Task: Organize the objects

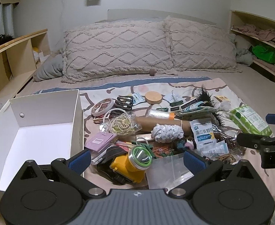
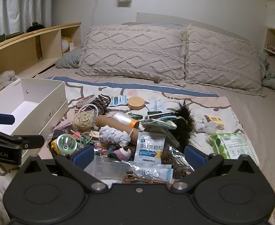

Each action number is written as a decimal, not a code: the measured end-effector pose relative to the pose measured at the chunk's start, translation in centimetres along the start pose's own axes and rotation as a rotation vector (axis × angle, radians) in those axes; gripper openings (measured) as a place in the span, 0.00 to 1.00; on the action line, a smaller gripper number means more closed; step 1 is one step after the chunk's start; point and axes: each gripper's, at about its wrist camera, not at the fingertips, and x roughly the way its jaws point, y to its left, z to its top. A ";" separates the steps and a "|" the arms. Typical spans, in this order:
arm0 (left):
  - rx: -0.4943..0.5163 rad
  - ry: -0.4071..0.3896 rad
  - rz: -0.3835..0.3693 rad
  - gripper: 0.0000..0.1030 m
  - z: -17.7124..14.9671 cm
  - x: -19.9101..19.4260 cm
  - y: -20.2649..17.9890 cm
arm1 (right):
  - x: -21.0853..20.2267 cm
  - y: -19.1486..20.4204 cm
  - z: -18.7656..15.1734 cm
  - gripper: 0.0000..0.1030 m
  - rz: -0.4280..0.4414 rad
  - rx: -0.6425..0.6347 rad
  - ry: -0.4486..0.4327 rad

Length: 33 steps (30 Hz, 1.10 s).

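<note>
Nearest, we log left tongs (image 1: 137,159) and right tongs (image 2: 138,154), both wide, empty, above the clutter (image 1: 165,131). Left view alone shows the torch's (image 1: 131,164) yellow body; box (image 1: 34,131) left. Beyond: bed (image 2: 259,112), pillows (image 2: 133,52), shelves (image 2: 34,45).

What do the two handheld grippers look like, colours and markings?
Both match: the left gripper and right gripper have black linkage arms, silver pivot screws and blue ribbed pads. The left's body is ribbed grey, the right's black. White lettering marks each gripper's side. No cables or sleeves show.
</note>
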 end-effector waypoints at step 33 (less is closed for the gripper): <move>-0.005 0.012 0.003 1.00 -0.1 0.1 0.1 | -0.2 0.3 -0.4 1.00 -0.006 -0.005 0.007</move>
